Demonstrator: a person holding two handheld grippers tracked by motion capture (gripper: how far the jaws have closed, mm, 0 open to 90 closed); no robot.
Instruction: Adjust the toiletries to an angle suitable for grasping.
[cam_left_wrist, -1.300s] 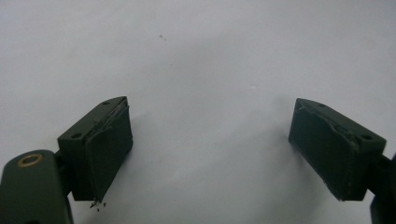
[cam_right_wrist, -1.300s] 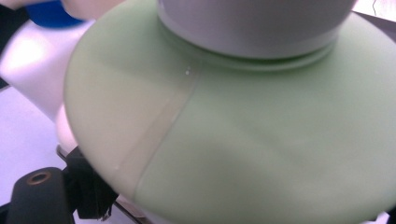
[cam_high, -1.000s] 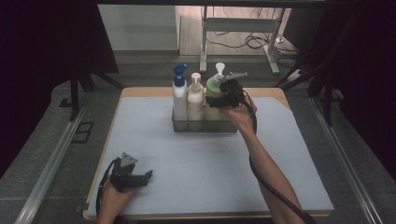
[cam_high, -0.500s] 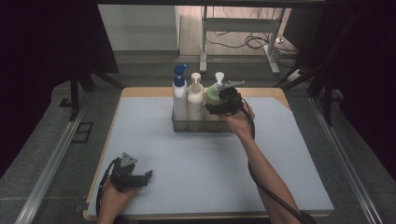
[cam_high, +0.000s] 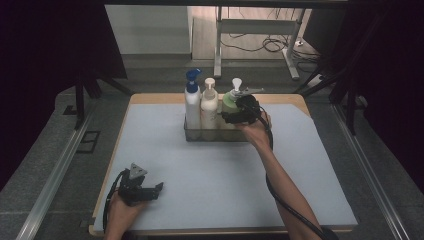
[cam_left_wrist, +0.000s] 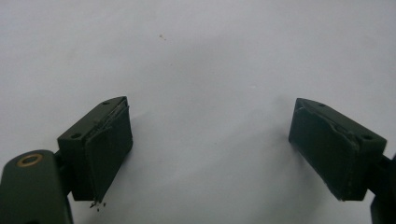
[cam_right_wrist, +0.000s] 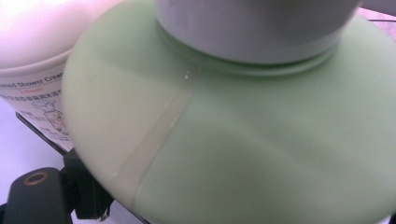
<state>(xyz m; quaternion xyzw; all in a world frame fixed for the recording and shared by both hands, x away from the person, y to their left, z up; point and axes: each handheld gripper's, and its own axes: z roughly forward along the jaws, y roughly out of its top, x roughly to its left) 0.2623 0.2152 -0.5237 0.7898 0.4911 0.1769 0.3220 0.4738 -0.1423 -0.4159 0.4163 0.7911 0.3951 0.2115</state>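
While the left hand-held gripper (cam_high: 150, 190) is resting wide open and empty on the bench (cam_high: 210, 175), the right hand-held gripper (cam_high: 235, 114) is gripping the green bottle (cam_high: 229, 101), which is standing in the tray (cam_high: 200, 135) beside two white bottles.

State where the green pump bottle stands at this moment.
In the high view, the green pump bottle stands rightmost of three in the clear bin at the table's far middle, beside the cream bottle, with the right gripper around it.

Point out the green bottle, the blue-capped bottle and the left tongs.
green bottle (cam_right_wrist: 261, 140), right gripper view, on its shoulder
blue-capped bottle (cam_high: 192, 107), high view, on its white body
left tongs (cam_left_wrist: 210, 154), left gripper view, midway between the open tips
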